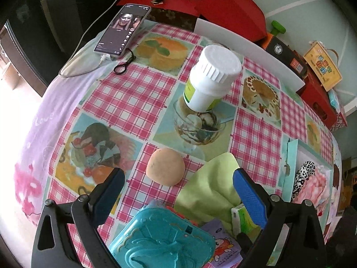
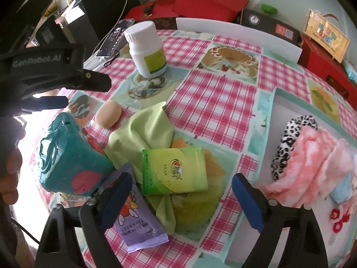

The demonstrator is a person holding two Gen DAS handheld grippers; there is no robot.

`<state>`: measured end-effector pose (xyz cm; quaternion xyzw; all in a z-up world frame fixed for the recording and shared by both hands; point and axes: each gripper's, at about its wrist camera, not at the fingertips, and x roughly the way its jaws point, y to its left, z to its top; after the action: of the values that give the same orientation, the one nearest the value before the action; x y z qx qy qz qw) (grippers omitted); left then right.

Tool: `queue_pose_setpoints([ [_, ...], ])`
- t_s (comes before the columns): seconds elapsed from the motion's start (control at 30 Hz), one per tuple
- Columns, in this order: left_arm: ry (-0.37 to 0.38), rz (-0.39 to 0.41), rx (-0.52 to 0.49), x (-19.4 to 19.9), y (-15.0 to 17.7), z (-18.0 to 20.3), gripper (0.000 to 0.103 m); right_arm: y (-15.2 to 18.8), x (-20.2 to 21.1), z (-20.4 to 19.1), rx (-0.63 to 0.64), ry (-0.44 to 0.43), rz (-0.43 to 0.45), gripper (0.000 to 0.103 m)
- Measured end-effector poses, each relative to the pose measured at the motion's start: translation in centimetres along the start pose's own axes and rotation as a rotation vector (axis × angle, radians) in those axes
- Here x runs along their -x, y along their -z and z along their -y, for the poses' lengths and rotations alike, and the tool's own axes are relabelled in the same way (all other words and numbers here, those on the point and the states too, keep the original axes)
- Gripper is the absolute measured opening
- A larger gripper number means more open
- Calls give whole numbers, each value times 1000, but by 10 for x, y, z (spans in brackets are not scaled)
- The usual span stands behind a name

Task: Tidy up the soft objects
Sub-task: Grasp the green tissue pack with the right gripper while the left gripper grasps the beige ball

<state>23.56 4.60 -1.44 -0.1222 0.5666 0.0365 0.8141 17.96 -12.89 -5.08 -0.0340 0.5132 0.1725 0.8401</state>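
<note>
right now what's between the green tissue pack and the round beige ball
The crumpled light green cloth lies between the green tissue pack and the beige ball. The pack rests on it. The right wrist view shows this best.

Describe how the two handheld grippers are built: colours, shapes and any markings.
Both grippers are black plastic frames with triangular cut-outs and round rivets. The right gripper and left gripper carry flat textured blue pads. White lettering "GenRobot.AI" marks the left gripper's body.

Bright daylight, left-side glare — fisheye-warped edges, slightly soft.
</note>
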Motion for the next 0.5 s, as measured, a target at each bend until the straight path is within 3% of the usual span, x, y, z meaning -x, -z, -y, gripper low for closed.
queue_pose_setpoints([
  [0.5,6,-36,-3,-11,2,4,98,-1,-19,8,-43,-60,-36,82],
])
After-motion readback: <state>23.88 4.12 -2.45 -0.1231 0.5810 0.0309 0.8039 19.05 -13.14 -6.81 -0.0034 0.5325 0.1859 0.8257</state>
